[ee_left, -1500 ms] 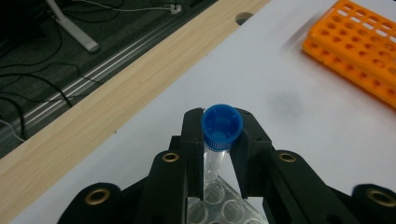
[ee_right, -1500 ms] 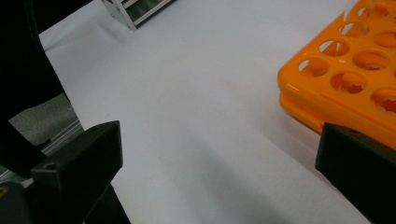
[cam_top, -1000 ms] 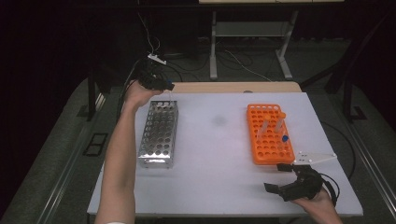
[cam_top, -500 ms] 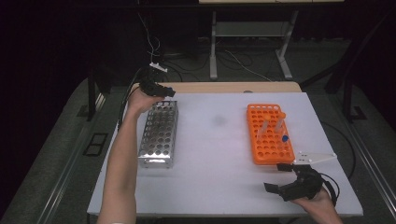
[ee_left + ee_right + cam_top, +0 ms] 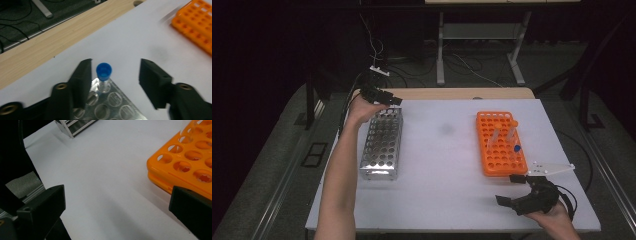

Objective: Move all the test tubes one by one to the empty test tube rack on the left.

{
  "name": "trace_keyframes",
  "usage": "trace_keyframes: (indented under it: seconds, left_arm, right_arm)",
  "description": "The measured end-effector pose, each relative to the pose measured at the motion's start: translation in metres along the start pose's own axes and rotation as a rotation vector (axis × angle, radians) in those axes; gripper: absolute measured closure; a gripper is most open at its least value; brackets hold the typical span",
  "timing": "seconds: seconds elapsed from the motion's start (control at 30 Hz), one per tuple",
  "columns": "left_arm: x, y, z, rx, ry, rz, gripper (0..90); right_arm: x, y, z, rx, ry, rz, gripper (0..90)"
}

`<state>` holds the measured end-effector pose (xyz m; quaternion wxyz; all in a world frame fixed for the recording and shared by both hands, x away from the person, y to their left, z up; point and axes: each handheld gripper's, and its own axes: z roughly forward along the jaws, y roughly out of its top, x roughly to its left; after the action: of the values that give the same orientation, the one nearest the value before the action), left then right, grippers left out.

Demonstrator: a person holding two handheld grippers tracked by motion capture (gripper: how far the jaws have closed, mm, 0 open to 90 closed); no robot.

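**Blue-capped tube stands in the metal rack, left jaws parted around it**

The left gripper hangs over the far end of the metal rack, which sits on the left side of the white table. In the left gripper view its jaws have just been opening and now stand apart, with the blue-capped tube between them. The tube is upright in a hole at the rack's far corner. It sits close to one jaw and well clear of the other; neither pad presses on it.

The right gripper rests low at the near right edge of the table, just in front of the orange rack. Its jaws are spread wide with nothing between them; in the right gripper view only bare table lies in the gap, with the orange rack's near corner beside one jaw.

The orange rack holds a few more tubes, one of them with a blue cap. The two racks lie well apart, with open table between them.
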<state>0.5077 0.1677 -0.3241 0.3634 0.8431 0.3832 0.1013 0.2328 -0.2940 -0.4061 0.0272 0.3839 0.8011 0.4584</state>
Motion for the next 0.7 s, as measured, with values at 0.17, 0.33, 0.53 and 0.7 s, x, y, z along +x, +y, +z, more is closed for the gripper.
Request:
trace_keyframes:
  seconds: [0.17,0.33,0.53,0.7]
  left_arm:
    - [-0.008,-0.002,-0.016,-0.042,-0.010,-0.015,25.3]
    - [-0.017,-0.009,-0.032,-0.096,-0.031,-0.036,14.4]
    - [-0.031,-0.020,-0.046,-0.128,-0.037,-0.043,0.0]
    - [-0.043,-0.032,-0.056,-0.153,-0.039,-0.037,0.0]
  right_arm:
    - [0.000,0.001,-0.002,0.000,-0.004,-0.001,0.3]
    - [0.000,0.002,-0.005,0.006,-0.013,-0.004,0.3]
    - [-0.005,0.002,-0.014,0.007,-0.036,-0.001,0.4]
    - [-0.011,0.003,-0.020,0.011,-0.060,0.001,0.4]
